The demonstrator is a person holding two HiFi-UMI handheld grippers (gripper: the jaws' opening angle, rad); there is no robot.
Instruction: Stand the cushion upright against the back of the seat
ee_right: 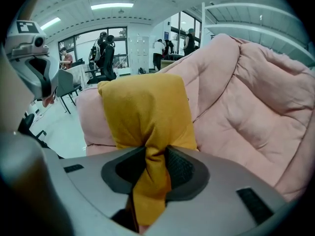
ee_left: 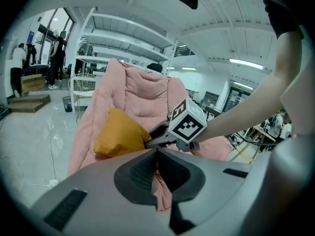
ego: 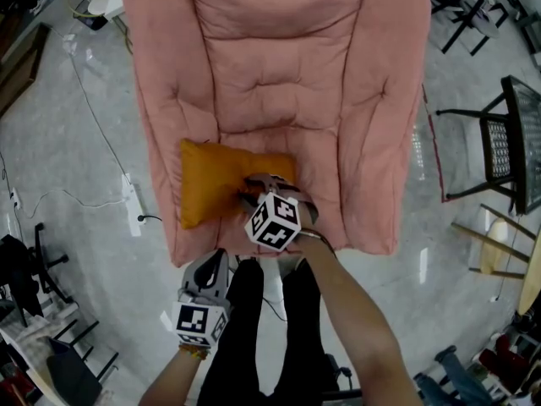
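GLOSSY FLOOR, BUSY HALL: A white power strip (ego: 131, 203) and its thin white cable (ego: 91, 108) lie on the glossy grey floor (ego: 59, 142), well apart from a black metal mesh chair (ego: 499, 146). Beyond stand white wall shelves (ee_left: 123, 26), a small dark bin (ee_left: 67, 103) and people (ee_left: 58, 58), under a fluorescent ceiling light (ee_right: 111, 6).

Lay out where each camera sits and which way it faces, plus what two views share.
Head view: on the person's head, looking steeply down on the armchair; the legs, right forearm, left gripper and right gripper show.
Left gripper view: behind that gripper's jaws, facing the armchair's front; the right forearm shows.
Right gripper view: behind its jaws, shut on the cushion; the left gripper shows at left.
All three share the cushion.
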